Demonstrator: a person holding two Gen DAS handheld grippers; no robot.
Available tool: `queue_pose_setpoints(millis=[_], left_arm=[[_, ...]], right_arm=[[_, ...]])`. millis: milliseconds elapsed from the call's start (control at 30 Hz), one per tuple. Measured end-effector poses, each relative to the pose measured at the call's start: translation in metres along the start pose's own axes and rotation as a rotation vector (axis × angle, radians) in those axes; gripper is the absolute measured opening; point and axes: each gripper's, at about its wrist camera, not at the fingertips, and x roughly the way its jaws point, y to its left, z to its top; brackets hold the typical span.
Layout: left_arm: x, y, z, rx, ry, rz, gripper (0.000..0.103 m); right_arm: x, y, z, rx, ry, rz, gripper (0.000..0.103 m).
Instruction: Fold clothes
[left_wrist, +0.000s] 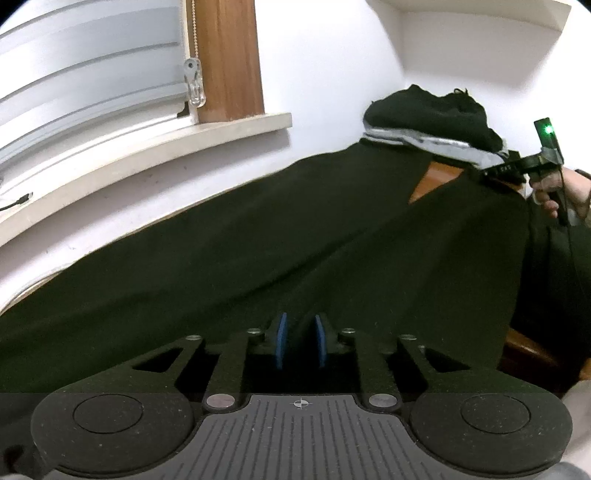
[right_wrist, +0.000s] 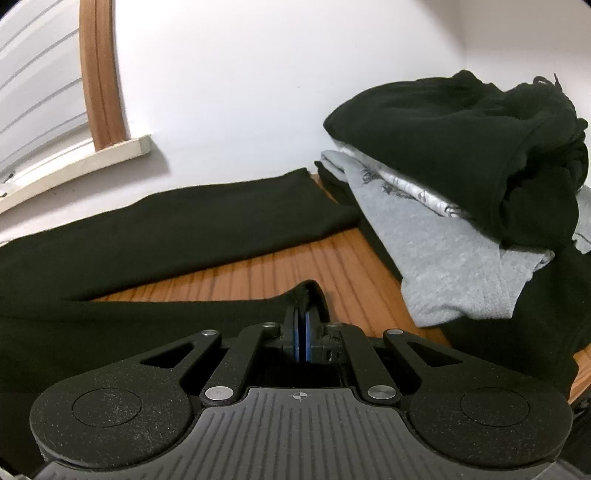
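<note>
Black trousers are spread over the wooden table, with their two legs running toward the wall. My left gripper is shut on a fold of the black cloth, which shows between its blue pads. My right gripper is shut on the hem of the near trouser leg. In the left wrist view, a hand holds the right gripper at the trousers' far right end.
A stack of folded clothes, black on top of grey, stands at the table's back right by the white wall. A window sill, blinds and a hanging cord pull are at the left.
</note>
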Motion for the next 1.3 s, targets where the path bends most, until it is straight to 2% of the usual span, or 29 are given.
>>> queue_pose_setpoints(millis=[200,300,367,433,567,633,767,967,1067,1167,1300], left_arm=[[0.008,-0.002,-0.002,0.029,0.023,0.013,0.019],[0.009,0.0,-0.002,0.021,0.026,-0.015,0.001],[0.003,0.0,0.002,0.022,0.013,-0.023,0.001],[-0.014,0.001,0.01,0.014,-0.025,-0.05,0.001],[-0.063,0.017,0.033,-0.067,-0.16,-0.132,0.001],[-0.07,0.026,0.043,-0.095,-0.194,-0.143,0.001],[-0.028,0.036,0.053,-0.103,-0.116,-0.117,0.001],[0.02,0.048,0.043,-0.13,-0.021,-0.1,0.001],[0.031,0.055,0.036,-0.159,-0.004,-0.1,0.001],[0.033,0.058,0.033,-0.175,-0.002,-0.104,0.001],[0.033,0.058,0.032,-0.172,0.003,-0.105,0.001]], right_arm=[[-0.001,-0.001,0.0,0.025,-0.004,0.004,0.004],[-0.004,-0.006,-0.001,0.054,-0.005,0.013,0.004],[-0.01,-0.011,0.001,0.083,-0.007,0.024,0.004],[-0.022,-0.017,0.006,0.11,-0.022,0.038,0.004],[-0.064,-0.032,0.019,0.151,-0.076,0.064,0.003],[-0.079,-0.041,0.024,0.2,-0.106,0.097,0.003],[-0.072,-0.038,0.029,0.199,-0.091,0.082,0.003],[-0.039,-0.029,0.029,0.161,-0.037,0.048,0.004],[-0.011,-0.031,0.02,0.171,0.045,0.088,0.009],[-0.007,-0.034,0.012,0.181,0.057,0.101,0.015],[-0.014,-0.035,0.005,0.155,0.074,0.133,0.016]])
